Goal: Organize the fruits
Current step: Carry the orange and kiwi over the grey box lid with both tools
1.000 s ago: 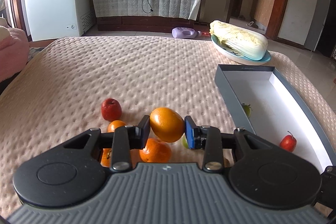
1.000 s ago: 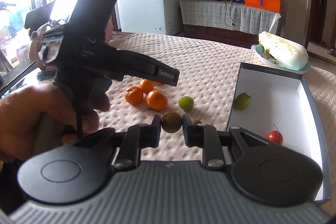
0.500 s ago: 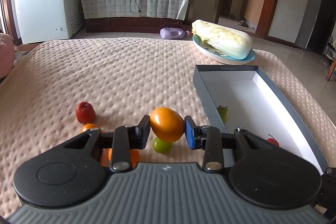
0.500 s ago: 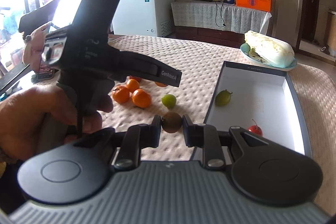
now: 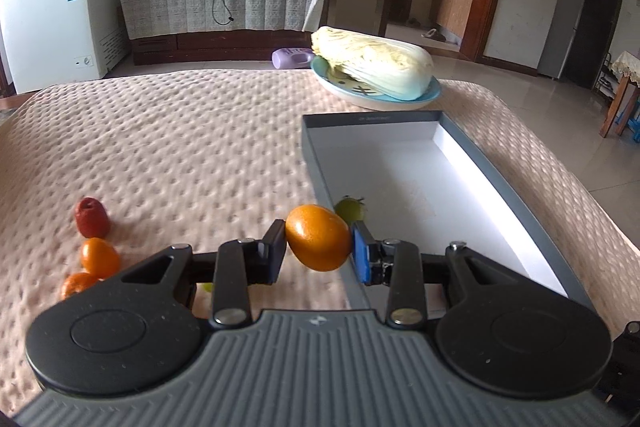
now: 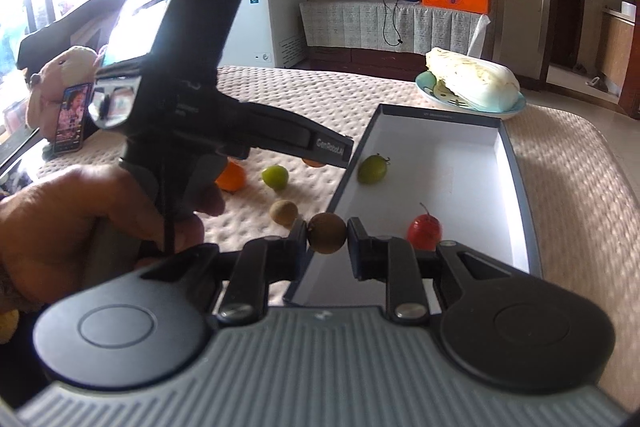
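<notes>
My left gripper (image 5: pixel 319 247) is shut on an orange (image 5: pixel 318 237), held just over the near left wall of the grey box (image 5: pixel 320 163). My right gripper (image 6: pixel 327 235) is shut on a small brown fruit (image 6: pixel 326 233) above the same box's left wall (image 6: pixel 360 151). Inside the box lie a green fruit (image 6: pixel 373 168) and a small red fruit (image 6: pixel 425 231); the left wrist view shows the green fruit (image 5: pixel 350 207) behind the orange. On the bedspread sit a red fruit (image 5: pixel 93 217), two oranges (image 5: pixel 99 257), a green fruit (image 6: pixel 275 177) and a brown fruit (image 6: pixel 283 212).
A cabbage on a blue plate (image 5: pixel 372 65) lies beyond the box's far end. A hand (image 6: pixel 80 227) holds the left gripper's body (image 6: pixel 188 99) at the left of the right wrist view. A phone (image 6: pixel 73 119) and plush toy (image 6: pixel 60 75) stand at the bed's left edge.
Both grippers have travelled right with their fruits, from above the loose fruit pile to the box's left wall. The pile now lies to the left in both views.
</notes>
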{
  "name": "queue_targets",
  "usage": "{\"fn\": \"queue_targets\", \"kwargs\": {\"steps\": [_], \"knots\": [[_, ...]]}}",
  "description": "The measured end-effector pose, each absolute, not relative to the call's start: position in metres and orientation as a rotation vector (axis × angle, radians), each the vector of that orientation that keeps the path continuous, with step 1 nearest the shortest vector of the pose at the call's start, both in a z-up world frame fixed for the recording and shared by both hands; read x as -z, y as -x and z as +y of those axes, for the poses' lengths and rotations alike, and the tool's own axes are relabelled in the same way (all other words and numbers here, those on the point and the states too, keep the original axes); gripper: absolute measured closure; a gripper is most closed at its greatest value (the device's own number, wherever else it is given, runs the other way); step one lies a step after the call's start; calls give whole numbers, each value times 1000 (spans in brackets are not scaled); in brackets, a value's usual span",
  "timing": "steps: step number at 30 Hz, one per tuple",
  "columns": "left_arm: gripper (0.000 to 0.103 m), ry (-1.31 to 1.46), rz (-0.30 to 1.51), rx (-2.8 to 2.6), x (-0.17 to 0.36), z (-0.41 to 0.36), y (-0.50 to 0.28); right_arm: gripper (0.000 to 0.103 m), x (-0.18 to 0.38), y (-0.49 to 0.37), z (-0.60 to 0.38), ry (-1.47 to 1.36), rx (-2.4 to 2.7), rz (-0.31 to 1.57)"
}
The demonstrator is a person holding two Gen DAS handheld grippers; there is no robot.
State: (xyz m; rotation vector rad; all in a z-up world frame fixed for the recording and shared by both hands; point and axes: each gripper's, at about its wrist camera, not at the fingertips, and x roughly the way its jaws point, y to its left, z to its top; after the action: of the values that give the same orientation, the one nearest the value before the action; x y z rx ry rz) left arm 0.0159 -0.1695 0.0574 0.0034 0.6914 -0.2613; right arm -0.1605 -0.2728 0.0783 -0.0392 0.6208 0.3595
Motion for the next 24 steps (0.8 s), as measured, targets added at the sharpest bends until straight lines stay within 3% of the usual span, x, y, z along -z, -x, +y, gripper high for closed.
{"fn": "queue_targets", "kwargs": {"steps": [24], "knots": [[63,11,640,279,-58,-209,-30,79,-77,170,-309,11,-298,633]]}}
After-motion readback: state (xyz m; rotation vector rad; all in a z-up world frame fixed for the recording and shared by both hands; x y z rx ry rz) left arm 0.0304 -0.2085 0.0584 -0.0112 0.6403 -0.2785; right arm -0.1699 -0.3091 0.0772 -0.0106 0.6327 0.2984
